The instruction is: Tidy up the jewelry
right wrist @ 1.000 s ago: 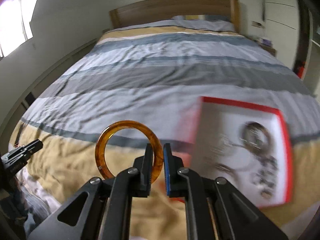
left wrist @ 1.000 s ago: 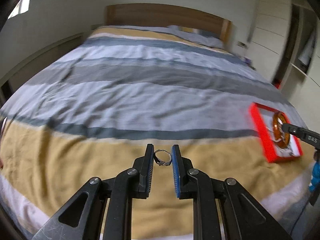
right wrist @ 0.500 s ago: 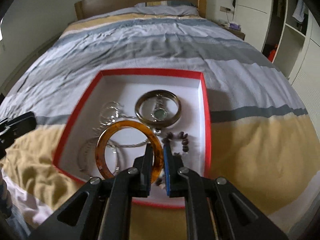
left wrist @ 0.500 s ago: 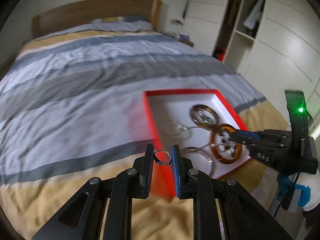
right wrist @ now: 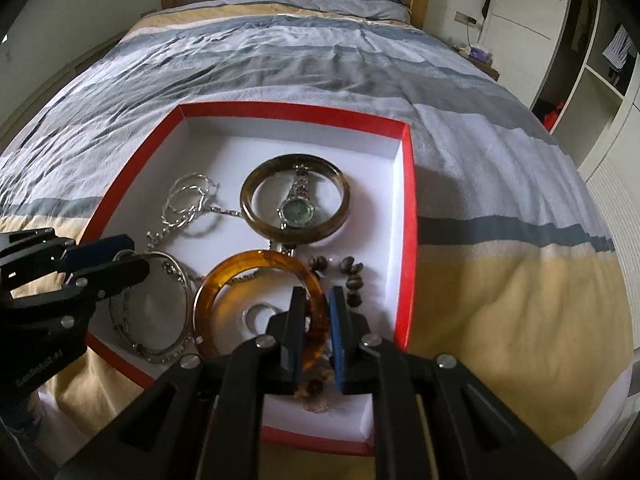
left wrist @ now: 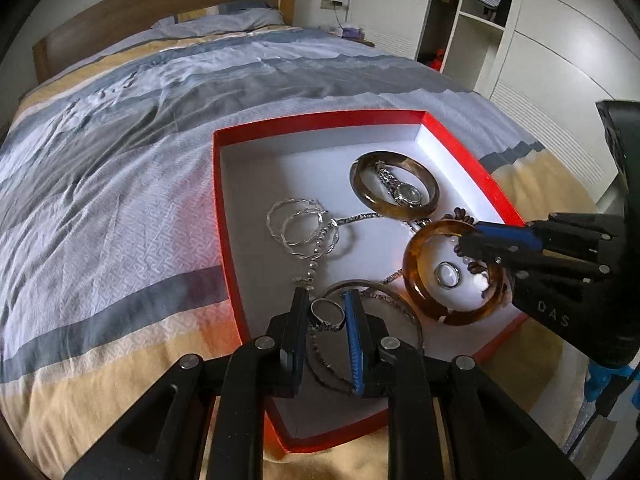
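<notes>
Hovering low over the red tray [left wrist: 218, 216] on the striped bedspread [left wrist: 120, 184], both grippers pointed steeply down at the jewelry inside.

The left gripper [left wrist: 327, 312] stood narrowly open, its black and blue pads pinching a small silver ring [left wrist: 327, 314] by its sides; the ring hung above the tray's 6 o'clock corner, over a thin silver bangle [right wrist: 152, 304] that lay flat on the white floor.

The right gripper [right wrist: 318, 320] was opening by a sliver at that moment, with the rim of the amber bangle [right wrist: 260, 304] between its jaws. Whether the pads still pressed the rim could not be told. In the right wrist view the bangle sat at the tray's 6 o'clock side, tilted, and ringed a second silver ring [right wrist: 258, 316] on the floor.

Toward 12 o'clock lay an olive-brown bangle [right wrist: 296, 198] with a wristwatch [right wrist: 297, 210] inside it. Twisted silver hoops [right wrist: 186, 200] lay at 10 o'clock, and dark brown beads [right wrist: 350, 272] at 3 o'clock, just beside the amber bangle.
</notes>
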Available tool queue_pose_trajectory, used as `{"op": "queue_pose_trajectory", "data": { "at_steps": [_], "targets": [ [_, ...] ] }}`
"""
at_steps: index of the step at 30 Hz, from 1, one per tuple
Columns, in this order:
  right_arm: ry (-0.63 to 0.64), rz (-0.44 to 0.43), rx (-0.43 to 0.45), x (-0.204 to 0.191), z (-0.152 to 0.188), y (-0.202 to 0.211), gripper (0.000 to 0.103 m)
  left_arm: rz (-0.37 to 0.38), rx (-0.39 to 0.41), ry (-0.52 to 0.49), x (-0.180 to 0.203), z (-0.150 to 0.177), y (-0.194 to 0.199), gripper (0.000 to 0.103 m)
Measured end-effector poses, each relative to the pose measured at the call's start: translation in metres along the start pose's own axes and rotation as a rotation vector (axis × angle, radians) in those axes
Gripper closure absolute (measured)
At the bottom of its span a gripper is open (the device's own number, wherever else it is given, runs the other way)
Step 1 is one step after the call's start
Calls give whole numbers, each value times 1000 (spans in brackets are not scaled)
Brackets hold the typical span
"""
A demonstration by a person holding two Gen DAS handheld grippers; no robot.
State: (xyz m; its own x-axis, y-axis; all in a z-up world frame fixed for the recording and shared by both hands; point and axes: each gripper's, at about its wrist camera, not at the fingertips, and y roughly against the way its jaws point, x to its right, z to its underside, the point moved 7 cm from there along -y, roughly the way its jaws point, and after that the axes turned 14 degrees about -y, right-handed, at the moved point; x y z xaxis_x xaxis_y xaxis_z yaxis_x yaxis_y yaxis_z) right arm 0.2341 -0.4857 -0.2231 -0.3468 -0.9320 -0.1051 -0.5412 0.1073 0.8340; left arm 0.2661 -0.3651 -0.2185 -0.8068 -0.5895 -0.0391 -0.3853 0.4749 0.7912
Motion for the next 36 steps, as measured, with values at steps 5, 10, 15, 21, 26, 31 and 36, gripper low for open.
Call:
{"op": "queue_pose_trajectory", "data": {
  "at_steps": [5,10,15,21,26,31,36],
  "targets": [
    [-25,4,0,3,4,6,77,-5,6,11,-2,0,6,79],
    [-45,1,20,6,5,22,71,12,14,15,2,-1,18,66],
    [-85,-9,46,4,11,49,70,-7,30,32,3,4,45,59],
    [-115,-35,73,-16,24,85,63,-89,60,82,-5,12,94,41],
    [-108,-62,95,-40,38,112,58,-180,69,140,-19,28,138,35],
    [-86,-92,112,-70,50,139,52,-251,75,170,-25,50,176,29],
    [-68,-109,134,-94,60,163,48,-298,92,191,-27,70,207,24]
  ]
}}
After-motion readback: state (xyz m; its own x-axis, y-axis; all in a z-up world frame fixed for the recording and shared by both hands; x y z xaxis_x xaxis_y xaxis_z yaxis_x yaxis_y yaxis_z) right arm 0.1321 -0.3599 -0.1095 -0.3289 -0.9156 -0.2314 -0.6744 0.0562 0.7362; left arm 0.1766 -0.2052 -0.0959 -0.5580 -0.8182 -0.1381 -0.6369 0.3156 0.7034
